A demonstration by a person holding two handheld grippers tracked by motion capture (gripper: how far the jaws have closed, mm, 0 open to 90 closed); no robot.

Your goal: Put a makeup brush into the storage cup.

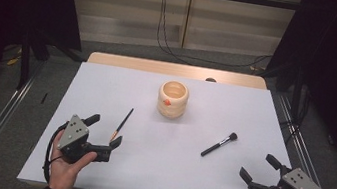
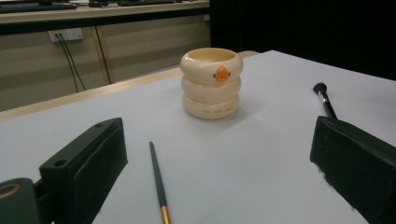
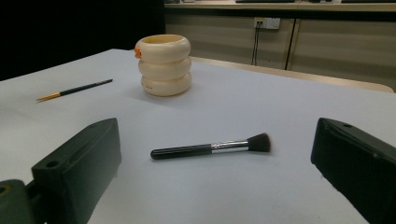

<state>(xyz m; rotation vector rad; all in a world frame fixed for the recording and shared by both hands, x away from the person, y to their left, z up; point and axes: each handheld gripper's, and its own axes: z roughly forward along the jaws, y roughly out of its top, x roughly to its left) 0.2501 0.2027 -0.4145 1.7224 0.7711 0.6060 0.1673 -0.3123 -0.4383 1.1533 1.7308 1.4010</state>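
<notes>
Both grippers sat low at the near table edge, jaws spread and empty. Left gripper (image 1: 103,132) faced the thin paintbrush (image 1: 122,124) just ahead; right gripper (image 1: 259,168) faced the makeup brush (image 1: 219,144). Ringed cream holder (image 1: 173,99) stood upright mid-table, likely their destination.

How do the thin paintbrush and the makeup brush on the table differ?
The paintbrush is slim, dark with an orange-gold end; the makeup brush is thicker, black with a silver band and bushy head. The paintbrush lies by the left gripper, the makeup brush nearer the right gripper. Both lie flat.
</notes>
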